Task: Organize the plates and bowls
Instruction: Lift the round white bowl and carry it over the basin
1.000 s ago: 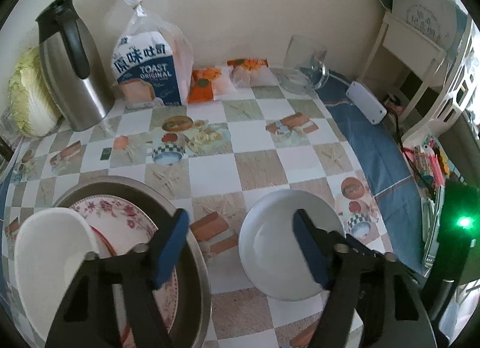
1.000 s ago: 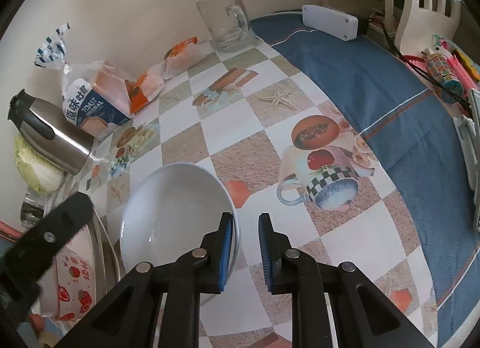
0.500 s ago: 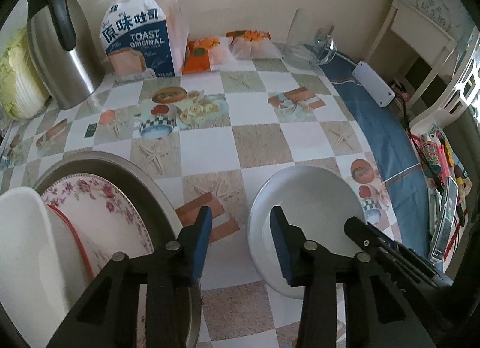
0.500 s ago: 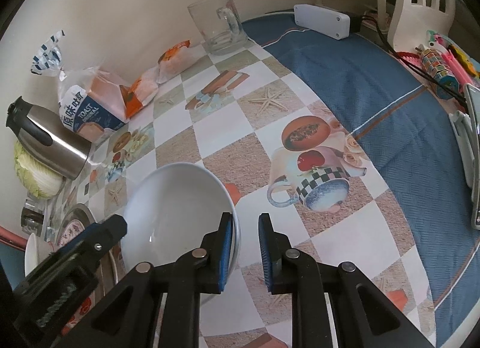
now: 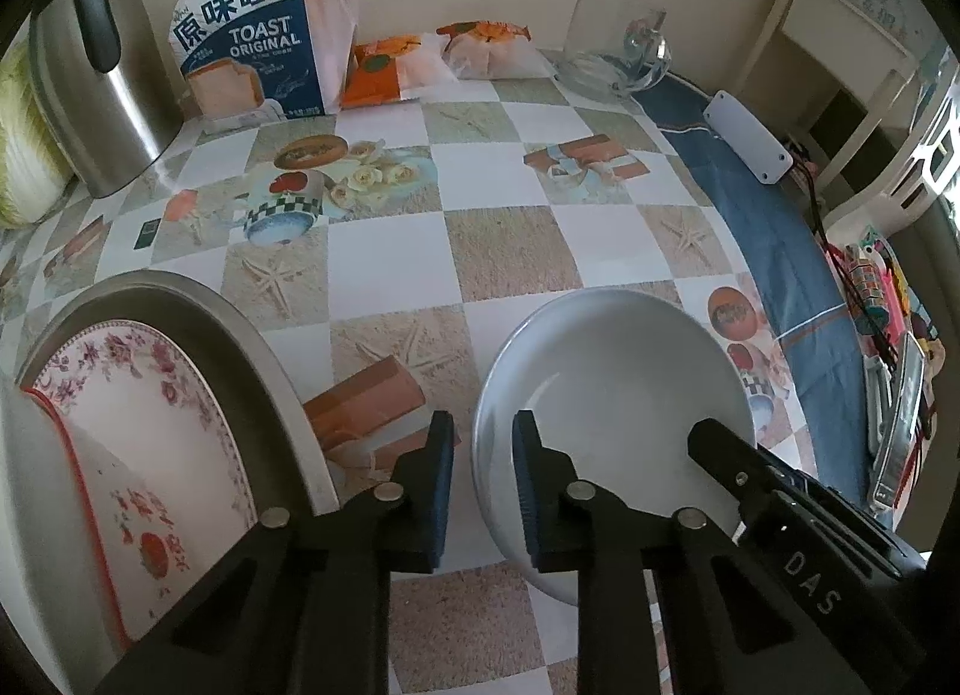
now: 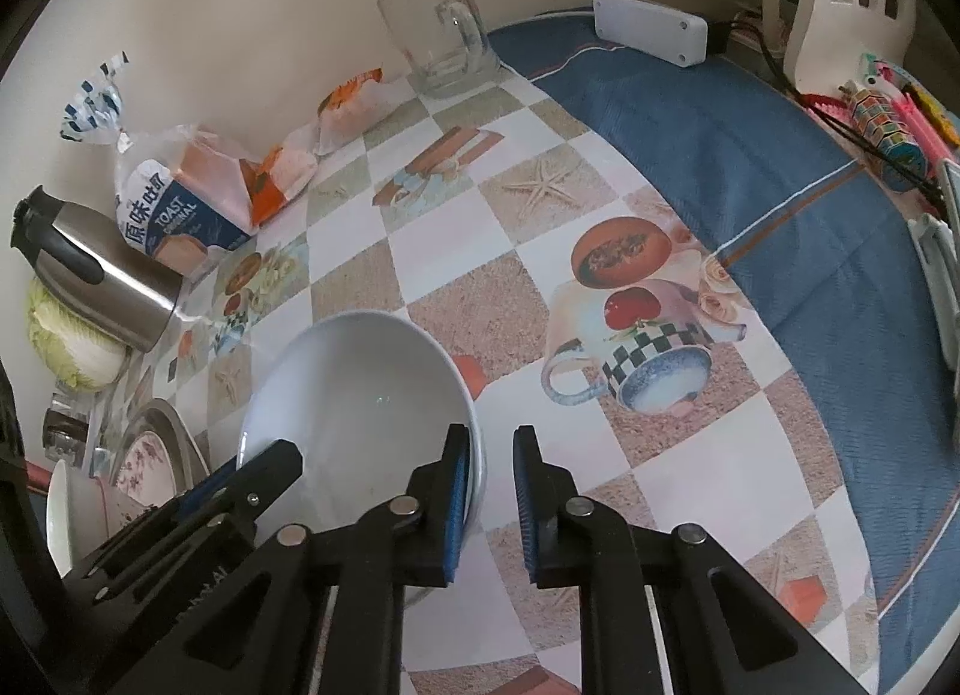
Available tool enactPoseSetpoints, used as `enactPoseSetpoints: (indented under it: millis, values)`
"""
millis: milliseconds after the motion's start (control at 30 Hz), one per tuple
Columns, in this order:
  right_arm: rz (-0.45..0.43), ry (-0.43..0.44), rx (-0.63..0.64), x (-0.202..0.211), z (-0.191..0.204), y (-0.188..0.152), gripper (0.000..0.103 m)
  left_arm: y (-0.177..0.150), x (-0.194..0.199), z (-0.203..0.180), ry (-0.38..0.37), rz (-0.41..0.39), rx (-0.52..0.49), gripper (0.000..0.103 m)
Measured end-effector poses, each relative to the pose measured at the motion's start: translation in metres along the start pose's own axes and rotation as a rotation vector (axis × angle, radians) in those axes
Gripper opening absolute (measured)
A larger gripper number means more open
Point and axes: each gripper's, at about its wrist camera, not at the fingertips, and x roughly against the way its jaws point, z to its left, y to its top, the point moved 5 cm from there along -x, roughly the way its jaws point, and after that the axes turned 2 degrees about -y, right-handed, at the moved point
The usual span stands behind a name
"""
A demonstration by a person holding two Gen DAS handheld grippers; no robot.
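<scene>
A white bowl (image 5: pixel 612 395) sits on the checked tablecloth; it also shows in the right wrist view (image 6: pixel 354 395). My left gripper (image 5: pixel 483 473) has its jaws narrowed around the bowl's left rim, one finger inside and one outside. My right gripper (image 6: pixel 489 485) straddles the bowl's right rim the same way. A metal basin (image 5: pixel 198 311) at the left holds a floral plate (image 5: pixel 144 425) and a white dish (image 5: pixel 30 515).
At the back stand a steel kettle (image 5: pixel 102 95), a toast bag (image 5: pixel 252 47), snack packets (image 5: pixel 390 65) and a glass mug (image 5: pixel 618 47). A cabbage (image 5: pixel 24 155) lies far left. A white power strip (image 5: pixel 747 134) lies on the blue cloth at the right.
My left gripper has moved from over the basin to the white bowl and narrowed its jaws around the left rim. The right gripper has stayed at the right rim.
</scene>
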Motion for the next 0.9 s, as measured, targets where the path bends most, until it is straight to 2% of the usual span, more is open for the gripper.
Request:
enactPoseSetpoints:
  millis: [233,900]
  values:
    - [0.002,-0.003,0.020,0.000,0.006,-0.002,0.011,0.000,-0.002,0.001,0.005,-0.014,0.007,0.010]
    - [-0.006,-0.020,0.044,0.004,0.011,-0.002,0.008,0.002,0.004,0.000,-0.006,-0.024,-0.001,0.009]
